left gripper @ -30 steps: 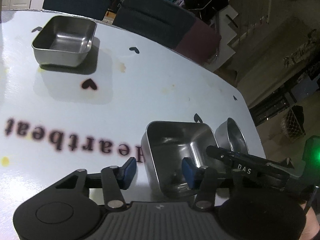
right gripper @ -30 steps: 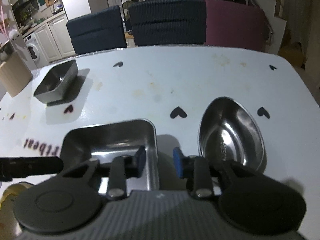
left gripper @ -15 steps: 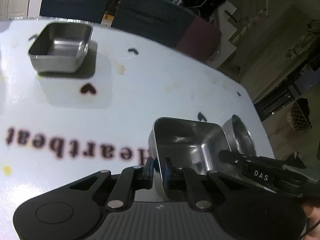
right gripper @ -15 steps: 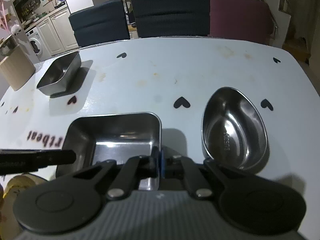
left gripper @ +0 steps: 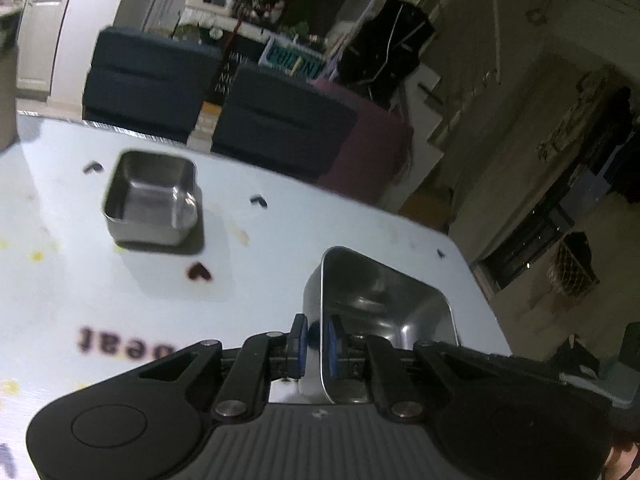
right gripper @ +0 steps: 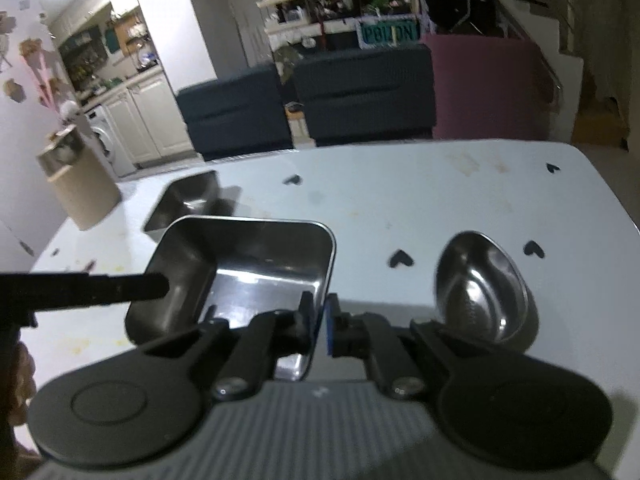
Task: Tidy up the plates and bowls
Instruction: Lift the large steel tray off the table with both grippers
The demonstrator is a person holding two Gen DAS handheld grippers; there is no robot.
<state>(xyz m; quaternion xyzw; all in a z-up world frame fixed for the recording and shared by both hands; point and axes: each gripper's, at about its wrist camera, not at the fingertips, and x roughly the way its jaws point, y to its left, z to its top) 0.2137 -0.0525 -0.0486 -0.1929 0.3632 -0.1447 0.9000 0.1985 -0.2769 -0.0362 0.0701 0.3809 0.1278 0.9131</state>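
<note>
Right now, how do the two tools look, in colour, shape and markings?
Both look the same. The left tool and the right tool each have a grey ribbed body with a small white mark, two round black housings, and black linkage arms with silver rivets. The fingers end in blue pads. No cables or sleeves are visible.

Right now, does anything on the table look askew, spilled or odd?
Yellowish-brown stains dot the white table. The square tray hangs tilted, pinched at opposite walls by both tongs, left tongs and right tongs. Nothing is spilled.
</note>
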